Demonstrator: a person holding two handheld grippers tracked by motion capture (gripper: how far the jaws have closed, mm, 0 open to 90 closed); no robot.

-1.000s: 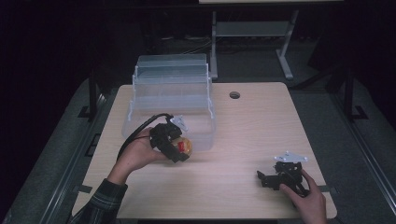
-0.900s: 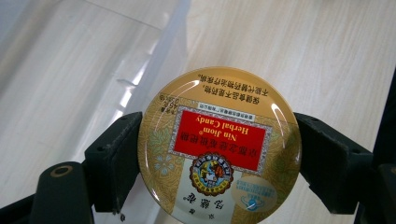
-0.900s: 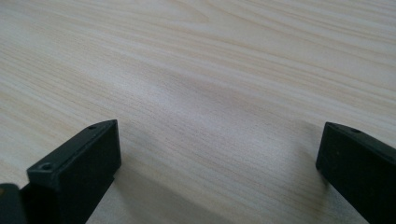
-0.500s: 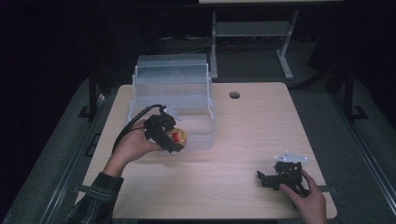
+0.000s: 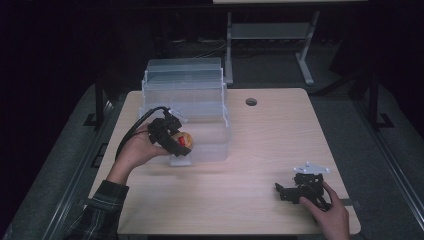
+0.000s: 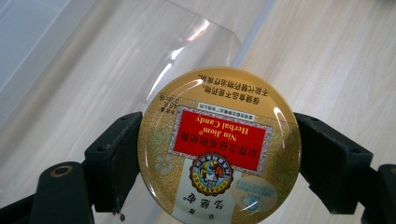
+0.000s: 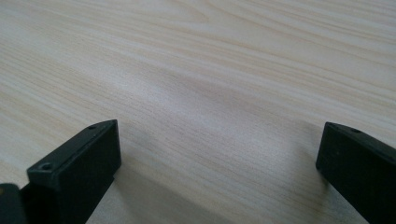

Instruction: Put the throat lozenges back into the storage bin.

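Here the left tongs [image 5: 181, 141] are clamping a round gold tin of Nin Jom herbal candy [image 6: 219, 147] by its rim, one black jaw pressing on each side and the printed lid facing the left gripper view's camera. In the high view the candy tin [image 5: 183, 140] is hanging just in front of the lowest step of the clear tiered plastic organizer [image 5: 185, 95], which is standing at about ten o'clock on the wooden surface [image 5: 270, 135]. A curved transparent lip [image 6: 201, 51] of that organizer is showing right behind the tin at twelve o'clock.

Judging from this, the tin is being carried into the front compartment. To do it well, the person is best keeping the grip firm on the slick rim, lifting the tin over the clear front wall rather than nudging it, and letting go only once it is sitting low inside.

The right tongs [image 5: 291, 192] are resting at five o'clock on the surface, jaws spread wide with nothing between them, only bare wood.
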